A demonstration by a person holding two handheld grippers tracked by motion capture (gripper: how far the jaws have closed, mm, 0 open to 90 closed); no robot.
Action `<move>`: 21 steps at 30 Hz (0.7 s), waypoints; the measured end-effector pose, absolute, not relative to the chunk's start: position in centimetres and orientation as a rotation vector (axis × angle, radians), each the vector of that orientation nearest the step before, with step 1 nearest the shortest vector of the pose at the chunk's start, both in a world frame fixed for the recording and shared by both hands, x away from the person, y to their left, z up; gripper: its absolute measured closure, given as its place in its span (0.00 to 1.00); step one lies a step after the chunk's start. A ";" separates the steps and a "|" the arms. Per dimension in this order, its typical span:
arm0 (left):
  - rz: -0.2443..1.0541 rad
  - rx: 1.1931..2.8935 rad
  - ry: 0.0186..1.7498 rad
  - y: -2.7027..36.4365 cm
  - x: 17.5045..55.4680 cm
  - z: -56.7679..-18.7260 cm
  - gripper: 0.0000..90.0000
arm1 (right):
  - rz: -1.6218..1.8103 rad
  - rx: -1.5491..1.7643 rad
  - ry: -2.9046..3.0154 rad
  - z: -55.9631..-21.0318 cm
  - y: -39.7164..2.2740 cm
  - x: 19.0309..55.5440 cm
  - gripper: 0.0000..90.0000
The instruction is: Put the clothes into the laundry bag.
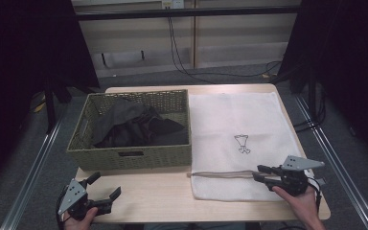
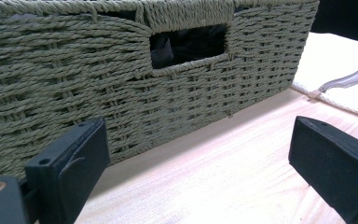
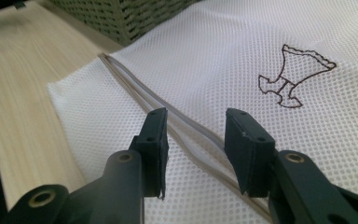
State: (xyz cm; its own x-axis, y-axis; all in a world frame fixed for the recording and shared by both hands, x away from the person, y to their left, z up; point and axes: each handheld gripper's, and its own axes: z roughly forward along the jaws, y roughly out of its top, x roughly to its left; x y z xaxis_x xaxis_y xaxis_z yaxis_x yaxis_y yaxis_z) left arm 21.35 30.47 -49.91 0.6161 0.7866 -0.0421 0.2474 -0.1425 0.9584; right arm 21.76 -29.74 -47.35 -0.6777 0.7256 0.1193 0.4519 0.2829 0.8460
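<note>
Step in hand, as judged: approach to the zipper (image 3: 191,135) of the white mesh laundry bag (image 1: 235,120), ahead of opening it. Bag lying flat on the right half of the table (image 1: 148,191), just beside the woven basket (image 1: 129,158), embroidered emblem (image 1: 242,143) facing up. Zipper running along the near part of the bag, roughly parallel to the near table edge. Basket holding dark garments (image 1: 134,127), none yet moved. Right gripper (image 1: 261,173) low over the near right portion of the bag, pointed along the zipper line; in the right gripper view (image 3: 193,140), jaws partly spread and straddling the zipper band, with the mesh and zipper between them but not yet pinched. Zipper pull not made out in these pictures; possibly under or behind the jaws, cannot tell. Left gripper (image 1: 106,187) at the near left table corner, in front of the basket wall, well apart from the bag; in the left gripper view (image 2: 200,154), jaws spread wide over bare table, holding nothing. Next move, as judged: locate the pull, settle the jaws onto it or onto the fabric edge, then close fully. Likely need for the left gripper to pin the bag against sliding. Risk: catching loose mesh instead of the pull.
</note>
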 end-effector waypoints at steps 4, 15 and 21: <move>0.583 1.687 0.866 30.2 21.6 -49.8 0.05 | 1.276 1.064 2.337 -47.4 -29.2 23.0 0.68; 0.569 1.703 0.868 30.2 21.6 -49.9 0.06 | 1.071 0.967 2.488 -47.9 -26.5 26.1 0.68; 0.573 1.706 0.868 30.3 21.7 -50.0 0.06 | 1.029 0.928 2.529 -48.5 -25.6 26.9 0.75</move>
